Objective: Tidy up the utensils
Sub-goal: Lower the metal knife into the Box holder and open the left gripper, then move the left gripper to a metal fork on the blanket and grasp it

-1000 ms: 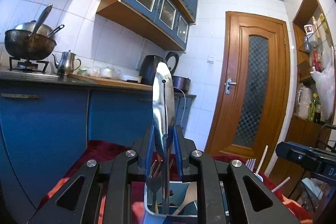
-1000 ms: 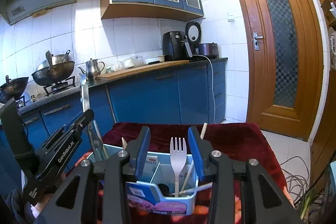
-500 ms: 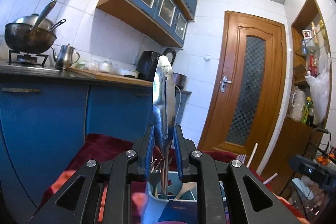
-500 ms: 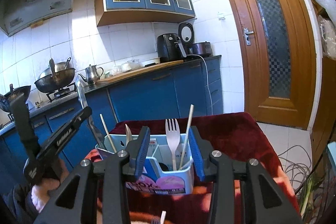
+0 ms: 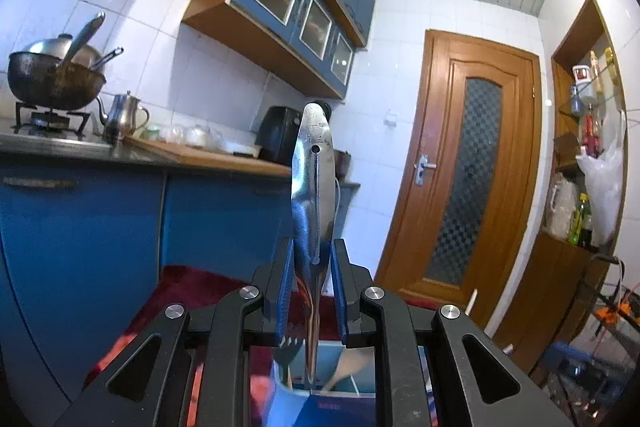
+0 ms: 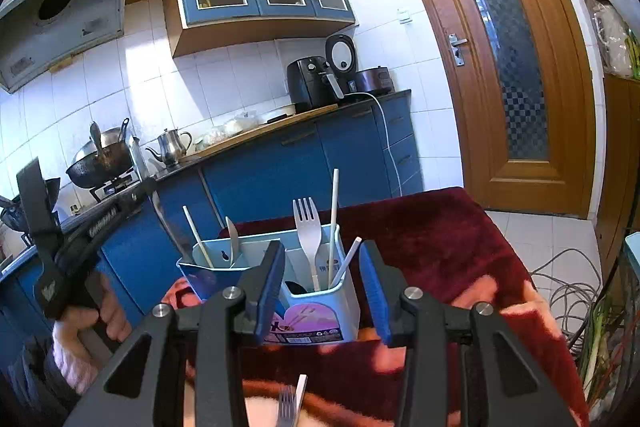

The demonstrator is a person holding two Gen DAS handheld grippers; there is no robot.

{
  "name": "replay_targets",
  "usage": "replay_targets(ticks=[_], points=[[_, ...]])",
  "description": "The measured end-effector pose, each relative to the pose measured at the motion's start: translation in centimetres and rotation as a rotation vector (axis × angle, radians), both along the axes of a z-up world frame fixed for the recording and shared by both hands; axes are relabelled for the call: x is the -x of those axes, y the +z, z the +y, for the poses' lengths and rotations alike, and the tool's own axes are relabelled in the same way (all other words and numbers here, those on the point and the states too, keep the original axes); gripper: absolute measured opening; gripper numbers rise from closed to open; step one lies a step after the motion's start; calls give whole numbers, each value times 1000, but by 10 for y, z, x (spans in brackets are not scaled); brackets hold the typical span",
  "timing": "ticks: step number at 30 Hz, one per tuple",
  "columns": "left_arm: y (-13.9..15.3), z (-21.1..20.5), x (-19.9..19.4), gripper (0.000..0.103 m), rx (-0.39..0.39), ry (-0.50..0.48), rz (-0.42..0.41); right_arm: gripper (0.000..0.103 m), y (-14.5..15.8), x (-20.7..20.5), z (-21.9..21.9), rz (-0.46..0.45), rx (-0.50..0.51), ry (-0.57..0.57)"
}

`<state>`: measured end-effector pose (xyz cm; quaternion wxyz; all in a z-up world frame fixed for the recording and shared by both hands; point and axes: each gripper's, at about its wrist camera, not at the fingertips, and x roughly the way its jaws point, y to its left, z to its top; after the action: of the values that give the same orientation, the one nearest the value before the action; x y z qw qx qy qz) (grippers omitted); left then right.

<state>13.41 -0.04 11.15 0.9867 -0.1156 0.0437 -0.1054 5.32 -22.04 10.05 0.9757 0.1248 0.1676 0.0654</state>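
Note:
My left gripper (image 5: 312, 255) is shut on a long shiny metal utensil (image 5: 314, 179) that stands upright, its lower end over the light blue utensil holder (image 5: 336, 387). In the right wrist view the same gripper (image 6: 146, 187) sits left of the holder (image 6: 316, 323), a person's hand on its grip. The holder's compartments hold a white plastic fork (image 6: 308, 231), white sticks (image 6: 333, 211) and a spoon (image 6: 233, 239). My right gripper (image 6: 322, 267) is open just in front of the holder, nothing between its fingers.
The holder stands on a dark red cloth (image 6: 432, 227). A metal fork and a white stick (image 6: 288, 407) lie on the table's near edge below my right gripper. Blue cabinets with a wok (image 6: 100, 167), kettle and air fryer stand behind. Cables lie on the floor at the right.
My right gripper has pulled back from the holder and dipped, so the whole holder and the fork on the table now show. The left gripper keeps its hold, almost still.

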Motion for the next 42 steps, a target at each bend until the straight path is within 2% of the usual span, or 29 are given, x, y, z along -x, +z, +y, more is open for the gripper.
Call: replay_targets(ticks=[4, 7, 12, 14, 15, 16, 24, 30, 42], points=[[0, -4, -5, 18, -3, 8, -1, 43, -3, 3, -2, -1, -5, 0], [-11, -7, -10, 18, -8, 24, 24, 43, -7, 3, -2, 10, -9, 5], [-30, -7, -17, 20, -14, -3, 119, 44, -11, 5, -1, 24, -1, 15], [-32, -8, -15, 30, -28, -15, 134, 44, -12, 5, 0, 29, -4, 18], [-32, -8, -12, 40, -36, -22, 139, 44, -13, 5, 0, 31, -5, 18], [-32, -8, -10, 44, -40, -28, 141, 44, -13, 6, 1, 33, -6, 18], [-33, -6, 15, 44, -65, -78, 209, 44, -17, 14, 6, 70, -10, 26], [-37, -9, 36, 44, -77, -120, 299, 44, -21, 26, 7, 101, -19, 19], [-55, -50, 79, 44, -211, -220, 452, 47, -28, 65, -3, 162, -9, -17]])
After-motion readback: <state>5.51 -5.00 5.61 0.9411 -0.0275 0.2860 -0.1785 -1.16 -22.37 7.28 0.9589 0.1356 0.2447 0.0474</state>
